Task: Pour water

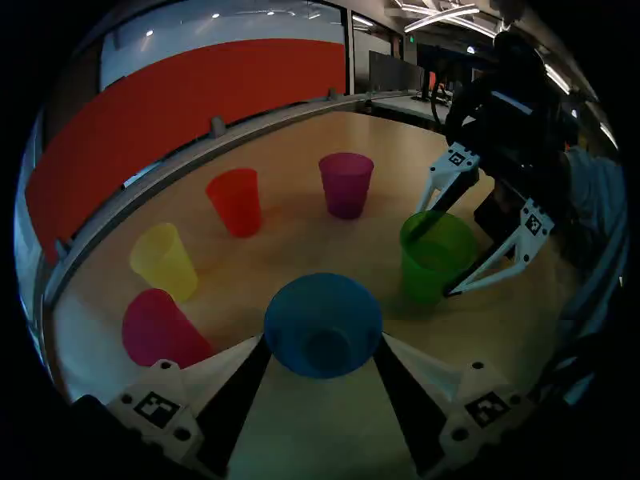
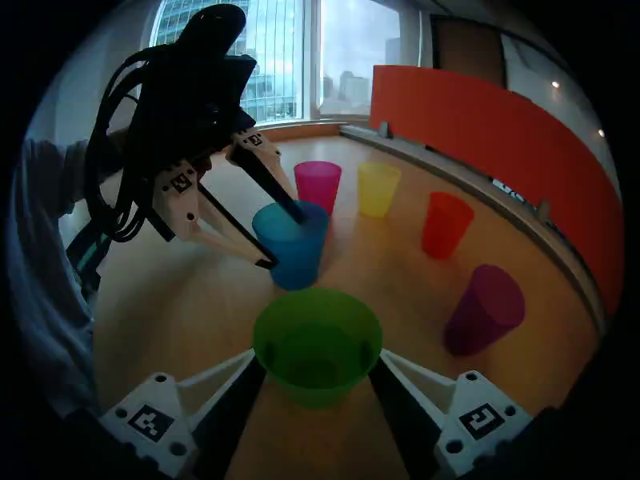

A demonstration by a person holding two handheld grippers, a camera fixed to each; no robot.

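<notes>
A blue cup (image 1: 324, 324) sits upright between the fingers of my left gripper (image 1: 320, 356), which is shut on its sides. In the right gripper view the same blue cup (image 2: 292, 244) stands on the wooden table (image 2: 168, 320) with the left gripper (image 2: 284, 238) clamped around it. A green cup (image 2: 318, 344) is held upright by my right gripper (image 2: 318, 372), which is shut on it. The left gripper view shows that green cup (image 1: 436, 256) on the table with the right gripper (image 1: 440, 254) around it. Whether either cup holds water, I cannot tell.
Several other cups stand in an arc on the table: purple (image 1: 346, 184), orange (image 1: 235, 200), yellow (image 1: 164, 260) and pink (image 1: 160, 328). A red partition (image 1: 184, 104) runs along the table's far edge. A person's sleeve (image 2: 40, 264) is behind the left gripper.
</notes>
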